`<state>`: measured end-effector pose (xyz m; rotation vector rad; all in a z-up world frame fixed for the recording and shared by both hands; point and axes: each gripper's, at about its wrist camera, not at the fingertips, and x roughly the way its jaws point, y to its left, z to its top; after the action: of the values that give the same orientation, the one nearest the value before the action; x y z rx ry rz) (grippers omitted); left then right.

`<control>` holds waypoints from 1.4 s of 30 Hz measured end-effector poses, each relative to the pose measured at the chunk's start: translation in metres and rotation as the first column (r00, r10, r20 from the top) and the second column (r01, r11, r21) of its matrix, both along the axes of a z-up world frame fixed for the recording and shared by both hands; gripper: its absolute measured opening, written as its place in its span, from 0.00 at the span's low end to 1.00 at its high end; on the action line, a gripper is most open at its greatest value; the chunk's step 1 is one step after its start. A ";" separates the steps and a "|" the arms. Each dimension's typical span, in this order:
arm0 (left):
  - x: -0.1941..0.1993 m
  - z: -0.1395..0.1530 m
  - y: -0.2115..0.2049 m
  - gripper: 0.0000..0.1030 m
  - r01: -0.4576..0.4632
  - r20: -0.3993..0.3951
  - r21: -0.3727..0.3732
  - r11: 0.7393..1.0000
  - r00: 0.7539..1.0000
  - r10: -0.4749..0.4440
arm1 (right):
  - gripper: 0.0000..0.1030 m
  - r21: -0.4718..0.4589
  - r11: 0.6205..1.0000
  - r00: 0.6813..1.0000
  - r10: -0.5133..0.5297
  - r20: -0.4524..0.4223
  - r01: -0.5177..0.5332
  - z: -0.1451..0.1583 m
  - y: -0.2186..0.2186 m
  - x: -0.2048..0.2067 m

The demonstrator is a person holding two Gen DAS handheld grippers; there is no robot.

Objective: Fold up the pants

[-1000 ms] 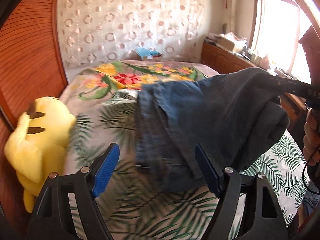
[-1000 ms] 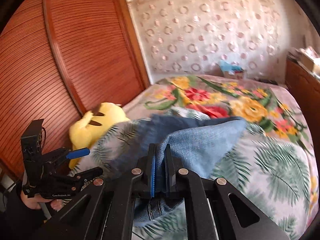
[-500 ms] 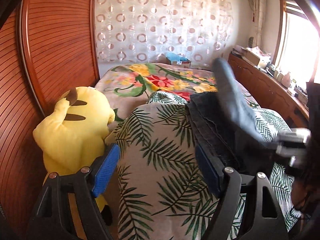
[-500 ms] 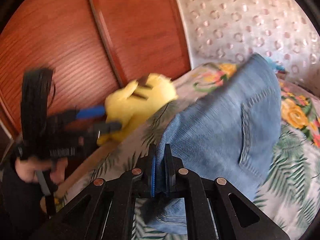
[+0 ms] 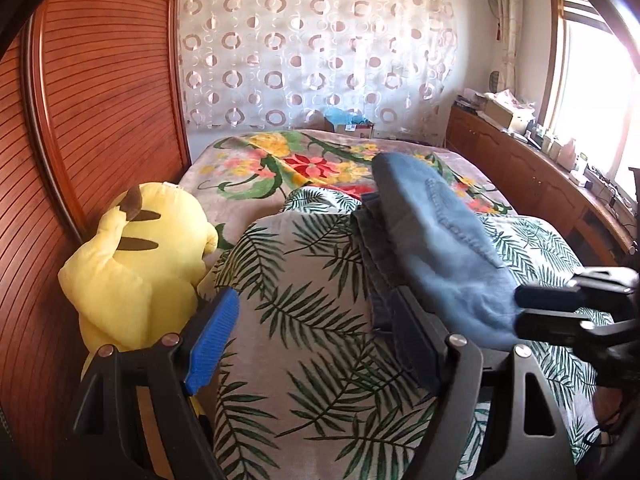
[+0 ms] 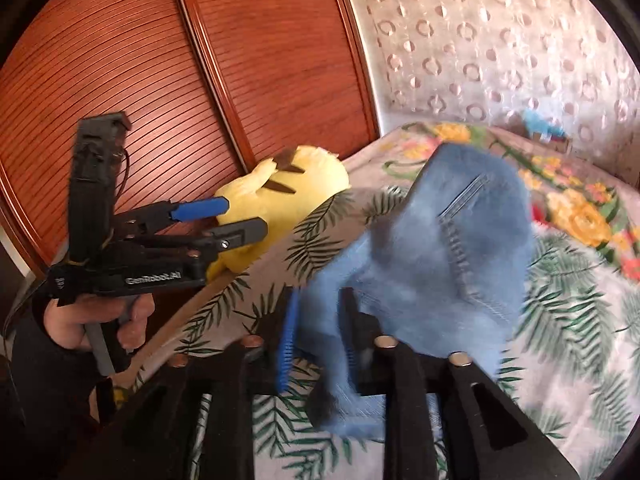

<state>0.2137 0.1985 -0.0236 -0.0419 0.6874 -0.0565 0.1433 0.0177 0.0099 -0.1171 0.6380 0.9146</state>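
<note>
Left gripper point(image 5: 316, 344) sits low in the left wrist view, fingers wide apart w/ nothing between them, just leaf-print bedding point(image 5: 304, 320) under it. Its right finger runs along the near edge of the jeans point(image 5: 436, 248), touching or just beside, can't tell which. Same gripper shows at centre left of the right wrist view, a hand point(image 6: 100, 320) round its handle, fingers apart there too.

Right gripper point(image 6: 318, 344) is at the bottom centre of its own view, fingers parted w/ a gap, a blurred fold of the jeans hanging between them. Cloth doesn't look pinched, though blur makes contact hard to judge. In the left wrist view it pokes in from the right edge, tips against the light denim.

Jeans lie bunched on the bed point(image 5: 256, 168), centre right of the left wrist view: darker layer underneath, lighter layer w/ a back pocket mounded on top, the far end raised.

Yellow plush toy point(image 5: 140, 264) leans at the bed's left edge against the red-brown slatted wardrobe doors point(image 5: 100, 92). Beyond it, a floral blanket point(image 5: 320, 160), then a curtain point(image 5: 312, 60) w/ circle pattern. Upper right: wooden cabinet point(image 5: 520, 152) under a bright window point(image 5: 592, 92).
</note>
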 end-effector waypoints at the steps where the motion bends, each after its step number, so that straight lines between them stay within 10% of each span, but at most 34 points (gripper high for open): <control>1: 0.001 0.001 -0.002 0.76 0.004 0.002 0.001 1.000 1.000 -0.004 | 0.37 0.010 1.000 1.000 0.005 0.009 -0.005 0.002 -0.003 -0.005; 12: 0.020 -0.005 -0.037 0.76 0.082 -0.008 -0.025 0.996 0.997 -0.082 | 0.42 -0.007 0.992 0.991 -0.122 0.051 0.122 0.001 -0.043 0.022; 42: 0.080 -0.083 -0.050 0.74 0.108 -0.242 -0.197 0.974 0.958 -0.156 | 0.52 -0.208 0.965 0.986 -0.167 -0.018 0.159 -0.051 0.020 0.160</control>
<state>0.2932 0.1489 -0.1066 -0.1819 0.9423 -0.2470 0.3037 0.0373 -0.0406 -0.2305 0.7634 0.6916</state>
